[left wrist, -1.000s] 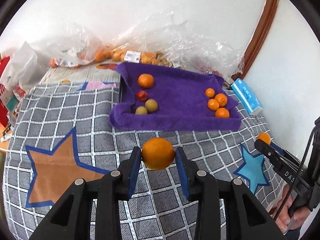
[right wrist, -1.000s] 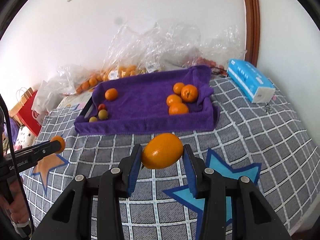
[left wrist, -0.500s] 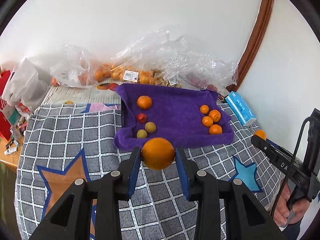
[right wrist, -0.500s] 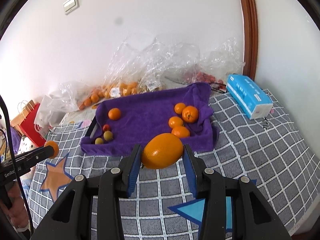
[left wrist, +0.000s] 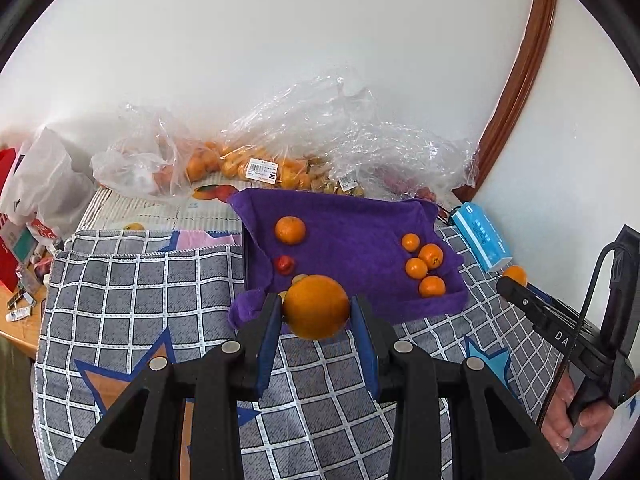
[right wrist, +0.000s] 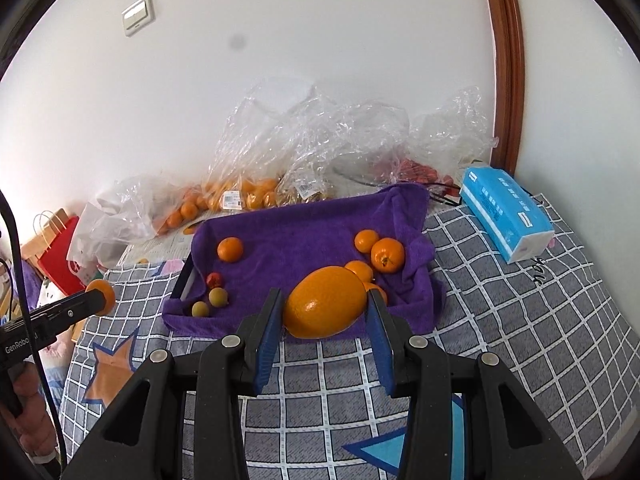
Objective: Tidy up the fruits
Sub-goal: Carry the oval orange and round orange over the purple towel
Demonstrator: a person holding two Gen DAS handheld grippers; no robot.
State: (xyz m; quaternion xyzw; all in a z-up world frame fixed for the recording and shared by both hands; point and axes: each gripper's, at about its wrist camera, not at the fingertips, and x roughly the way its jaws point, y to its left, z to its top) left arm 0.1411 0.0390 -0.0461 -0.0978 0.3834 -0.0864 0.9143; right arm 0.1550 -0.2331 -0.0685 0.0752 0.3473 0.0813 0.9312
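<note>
My left gripper (left wrist: pixel 316 314) is shut on a round orange (left wrist: pixel 316 306), held in the air before the near edge of a tray lined with a purple towel (left wrist: pixel 352 236). My right gripper (right wrist: pixel 325 312) is shut on a larger oval orange (right wrist: pixel 326 302), also above the tray's near edge. On the towel lie one orange (right wrist: pixel 230 249) at the back left, a small red fruit (right wrist: pixel 214 280) and two green-yellow fruits (right wrist: pixel 218 297) at the front left, and several small oranges (right wrist: pixel 387 255) on the right. Each gripper shows at the edge of the other's view.
Clear plastic bags (left wrist: pixel 248 168) with more oranges pile up against the white wall behind the tray. A blue tissue pack (right wrist: pixel 506 214) lies to the tray's right. A grey checked cloth with stars (left wrist: pixel 132 292) covers the table. Red and white bags (right wrist: pixel 60 248) stand at the left.
Both grippers have risen with their oranges and come closer to the tray, which now sits lower in both views. Both grips are unchanged.
</note>
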